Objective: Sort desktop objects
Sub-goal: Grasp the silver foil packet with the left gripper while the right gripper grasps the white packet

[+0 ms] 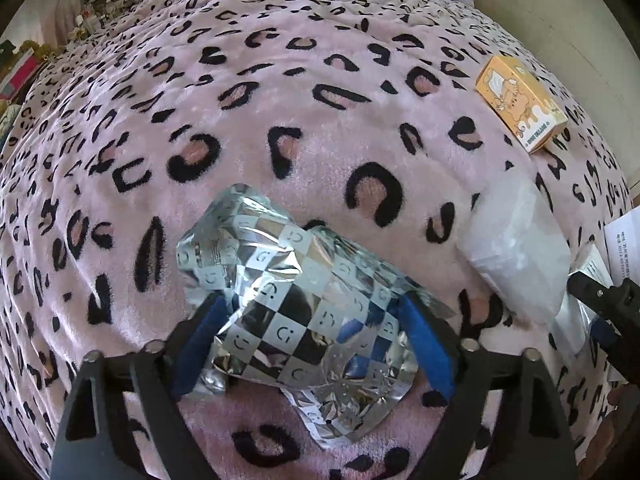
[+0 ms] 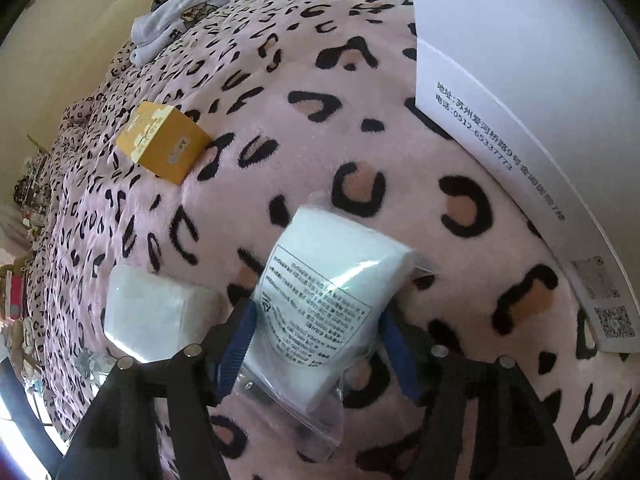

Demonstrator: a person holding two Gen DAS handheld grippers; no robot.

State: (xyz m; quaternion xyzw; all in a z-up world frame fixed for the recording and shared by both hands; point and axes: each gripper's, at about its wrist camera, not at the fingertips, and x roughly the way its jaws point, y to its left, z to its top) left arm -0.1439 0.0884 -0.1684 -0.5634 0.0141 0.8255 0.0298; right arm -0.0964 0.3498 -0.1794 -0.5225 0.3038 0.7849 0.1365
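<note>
On leopard-print blanket (image 1: pixel 320 92): left gripper (image 1: pixel 312 320), blue fingers (image 1: pixel 424 344) clamped on silver checkered foil pouch (image 1: pixel 292 280). Right gripper (image 2: pixel 316 328), fingers (image 2: pixel 236 340) clamped on white wipes pack (image 2: pixel 324 280). Second white pack (image 2: pixel 156 312) just left. Yellow box (image 2: pixel 168 140) farther back. White booklet (image 2: pixel 520 120) at right.

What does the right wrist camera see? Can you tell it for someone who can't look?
The right tool grips a white packet in a clear bag over a pink spotted blanket. Nearby lie a yellow box, another white packet and a big white envelope.
</note>
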